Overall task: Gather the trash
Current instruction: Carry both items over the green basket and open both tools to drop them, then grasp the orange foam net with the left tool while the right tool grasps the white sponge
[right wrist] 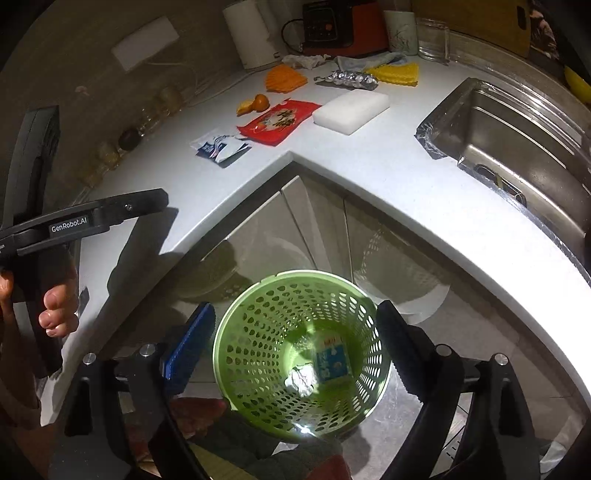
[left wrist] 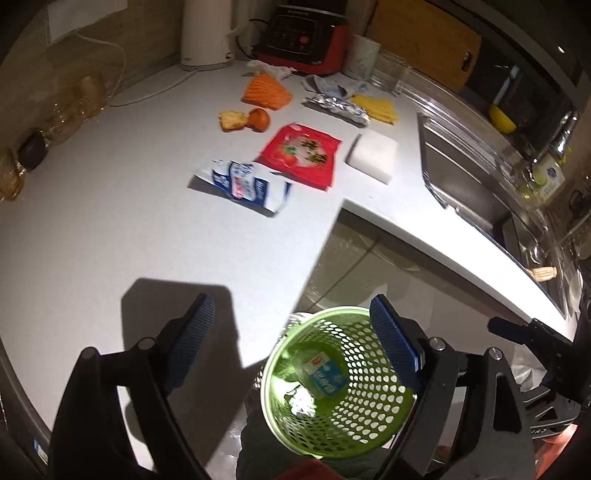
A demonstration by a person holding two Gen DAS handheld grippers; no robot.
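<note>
Green perforated plastic bin (right wrist: 301,356) sits on the floor right below the inner corner of the L-shaped white countertop (left wrist: 92,206). Inside it, at the bottom, there's a small blue and white carton (right wrist: 332,363) and a crumpled white wad (right wrist: 301,380) lying just beside each other.

Both grippers hang over that bin with nothing in them. The left gripper (left wrist: 291,328) has its blue-padded fingers spread wide; one finger is over the countertop's front edge, the other over the bin's rim. The right gripper (right wrist: 295,332) is spread just as wide, one finger on either side of the bin in its own view. The left one also shows at the left edge of the right wrist view, with the person's hand (right wrist: 55,306) wrapped around its handle.

Trash on the counter: a blue and white wrapper (left wrist: 243,182) lies nearest the inner corner, and a red snack packet (left wrist: 301,155) is touching it on the far side. Beyond those are an orange peel piece (left wrist: 259,119) next to a bread-like scrap (left wrist: 232,120), an orange ridged thing (left wrist: 266,92), crumpled foil (left wrist: 338,107), and a yellow cloth (left wrist: 376,107) towards the back edge. A white sponge block (left wrist: 371,157) sits near the sink (right wrist: 517,147). A white kettle (left wrist: 208,33) and a red appliance (left wrist: 306,35) stand against the back wall.
</note>
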